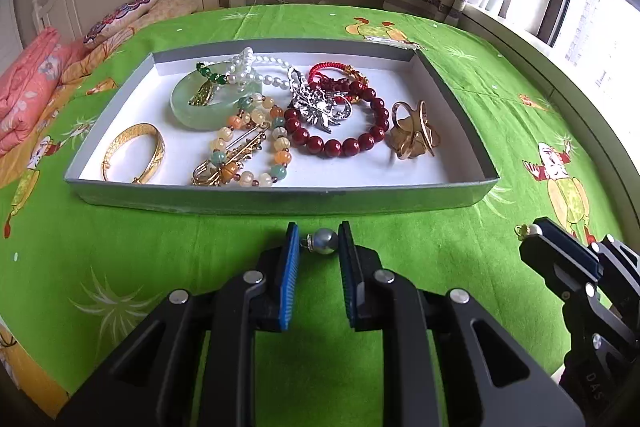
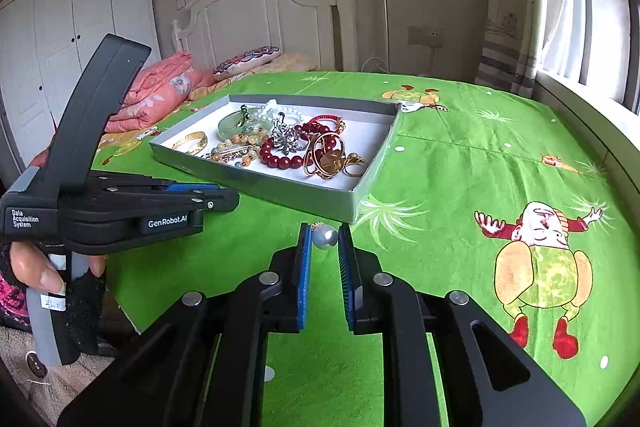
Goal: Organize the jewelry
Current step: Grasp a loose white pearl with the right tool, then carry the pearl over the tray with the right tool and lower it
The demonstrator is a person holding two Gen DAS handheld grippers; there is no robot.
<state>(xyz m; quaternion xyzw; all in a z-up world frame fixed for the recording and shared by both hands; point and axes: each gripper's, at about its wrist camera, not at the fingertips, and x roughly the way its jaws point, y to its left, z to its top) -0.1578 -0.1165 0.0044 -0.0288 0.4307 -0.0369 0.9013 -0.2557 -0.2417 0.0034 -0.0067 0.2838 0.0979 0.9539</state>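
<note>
We find the left hand-held gripper (image 1: pixel 319 241) with its jaws partly apart, a grey pearl pendant (image 1: pixel 323 242) between the blue pads; contact with the pads cannot be confirmed. The right hand-held gripper (image 2: pixel 324 235) is likewise partly apart around a pale pearl pendant (image 2: pixel 324 237), which sits against the left pad; a firm grip cannot be confirmed.

Both pearls are outside the grey jewelry tray (image 1: pixel 280 195), just beside its near wall. The tray holds a jade bangle (image 1: pixel 192 107), gold bangle (image 1: pixel 134 153), red bead bracelet (image 1: pixel 340 143), mixed bead bracelet (image 1: pixel 280 151), white pearl strand (image 1: pixel 256 67), silver brooch (image 1: pixel 316 103) and gold flower ring (image 1: pixel 414 131), crowded toward its middle.

Open green printed bedsheet (image 2: pixel 460 167) lies to the tray's right, up to the window sill (image 2: pixel 580 99). A folded pink quilt (image 2: pixel 160 95) and white headboard (image 2: pixel 256 11) lie behind.
</note>
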